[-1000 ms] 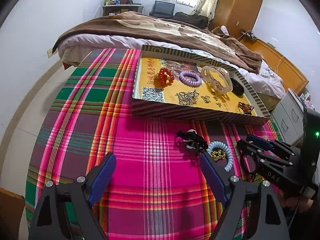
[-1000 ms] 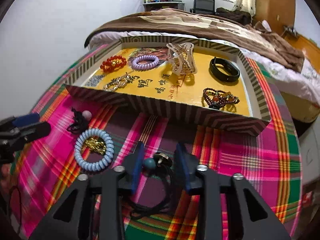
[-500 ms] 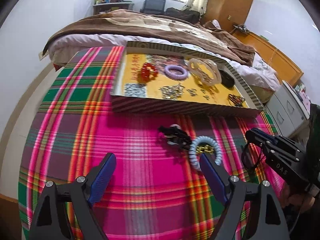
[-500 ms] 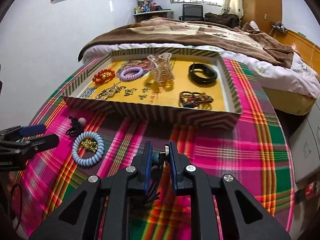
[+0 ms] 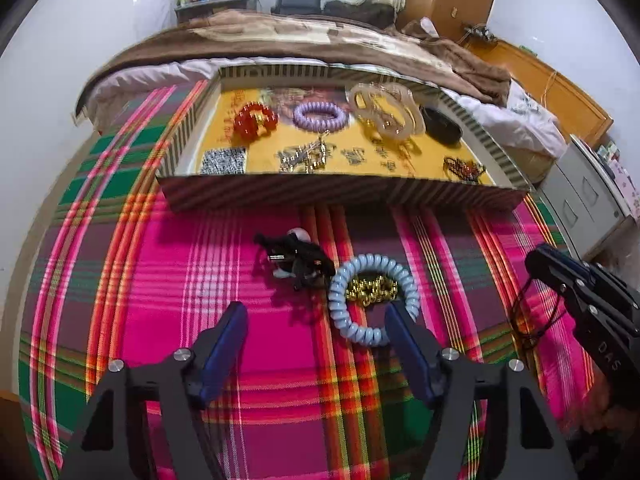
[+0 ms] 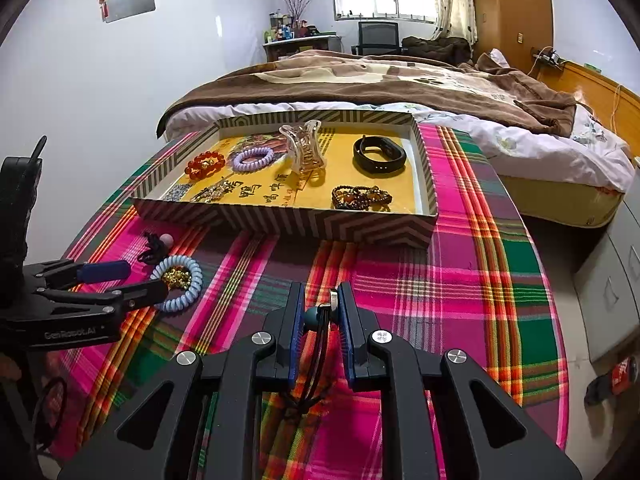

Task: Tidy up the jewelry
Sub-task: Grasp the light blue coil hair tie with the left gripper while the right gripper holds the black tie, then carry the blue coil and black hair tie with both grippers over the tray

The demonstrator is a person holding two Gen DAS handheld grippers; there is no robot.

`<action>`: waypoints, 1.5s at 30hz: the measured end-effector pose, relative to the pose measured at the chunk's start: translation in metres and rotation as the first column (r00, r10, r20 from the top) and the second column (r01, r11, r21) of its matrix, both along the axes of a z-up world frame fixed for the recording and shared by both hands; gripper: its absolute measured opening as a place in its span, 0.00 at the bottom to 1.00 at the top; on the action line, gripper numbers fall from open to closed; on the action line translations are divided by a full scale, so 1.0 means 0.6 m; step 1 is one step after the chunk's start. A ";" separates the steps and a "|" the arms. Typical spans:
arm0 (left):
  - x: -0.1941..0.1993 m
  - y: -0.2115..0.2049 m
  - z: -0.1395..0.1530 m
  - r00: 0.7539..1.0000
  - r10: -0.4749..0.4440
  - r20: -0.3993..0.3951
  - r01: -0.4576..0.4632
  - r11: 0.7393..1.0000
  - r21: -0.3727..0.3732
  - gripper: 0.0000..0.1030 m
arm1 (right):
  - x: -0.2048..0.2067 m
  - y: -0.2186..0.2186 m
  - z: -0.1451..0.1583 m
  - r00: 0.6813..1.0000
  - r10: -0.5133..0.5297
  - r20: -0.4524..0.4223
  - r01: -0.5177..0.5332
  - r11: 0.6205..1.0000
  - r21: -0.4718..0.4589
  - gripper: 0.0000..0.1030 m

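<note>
A pale blue coil hair tie (image 5: pixel 372 300) with a gold chain (image 5: pixel 370 288) inside it lies on the plaid cloth. A black hair clip (image 5: pixel 296 256) with a pink bead sits just left of it. My left gripper (image 5: pixel 314 312) hovers close before them, jaws closing, with only cloth between the pads; its right finger (image 5: pixel 404 340) is at the coil's near edge. My right gripper (image 6: pixel 322 312) is shut on a teal bead pendant (image 6: pixel 314 316), whose black cord (image 6: pixel 312 364) hangs below. In the right wrist view, the left gripper (image 6: pixel 132 280) reaches the coil tie (image 6: pixel 180 284).
The striped tray (image 6: pixel 280 222) with a yellow floor holds a red bead bracelet (image 6: pixel 204 164), purple coil tie (image 6: pixel 254 159), clear claw clip (image 6: pixel 306 152), black band (image 6: pixel 378 154), brown bead bracelet (image 6: pixel 360 196) and gold chain (image 5: pixel 304 156). A bed lies behind, grey drawers at right.
The left gripper came closer to the blue coil tie and its jaws narrowed. The right gripper shut on the teal bead and lifted it, the cord now hanging.
</note>
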State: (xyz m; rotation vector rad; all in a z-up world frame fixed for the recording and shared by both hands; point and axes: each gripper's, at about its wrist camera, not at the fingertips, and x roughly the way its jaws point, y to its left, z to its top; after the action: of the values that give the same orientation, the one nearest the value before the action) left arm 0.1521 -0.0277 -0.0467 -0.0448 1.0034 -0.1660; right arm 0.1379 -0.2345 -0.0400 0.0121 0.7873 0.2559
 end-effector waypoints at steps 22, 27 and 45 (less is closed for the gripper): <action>-0.043 -0.056 0.003 0.986 -0.165 0.006 0.165 0.985 -0.059 0.09 | -0.007 -0.019 0.000 1.000 -0.013 0.002 0.013 0.999 0.031 0.16; -0.053 -0.054 0.011 0.985 -0.173 0.026 0.174 0.982 -0.075 0.09 | -0.010 -0.020 0.006 1.000 -0.014 0.011 0.013 0.999 0.031 0.16; -0.045 0.060 0.100 0.987 -0.014 0.159 0.027 0.996 -0.083 0.09 | -0.016 -0.026 0.047 0.998 -0.021 0.064 0.017 0.998 0.055 0.16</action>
State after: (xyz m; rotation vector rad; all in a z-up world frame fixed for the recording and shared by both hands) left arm 0.1252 0.0086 0.0133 -0.0974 0.8382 -0.2275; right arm 0.1282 -0.2501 -0.0119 0.0621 0.7157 0.2583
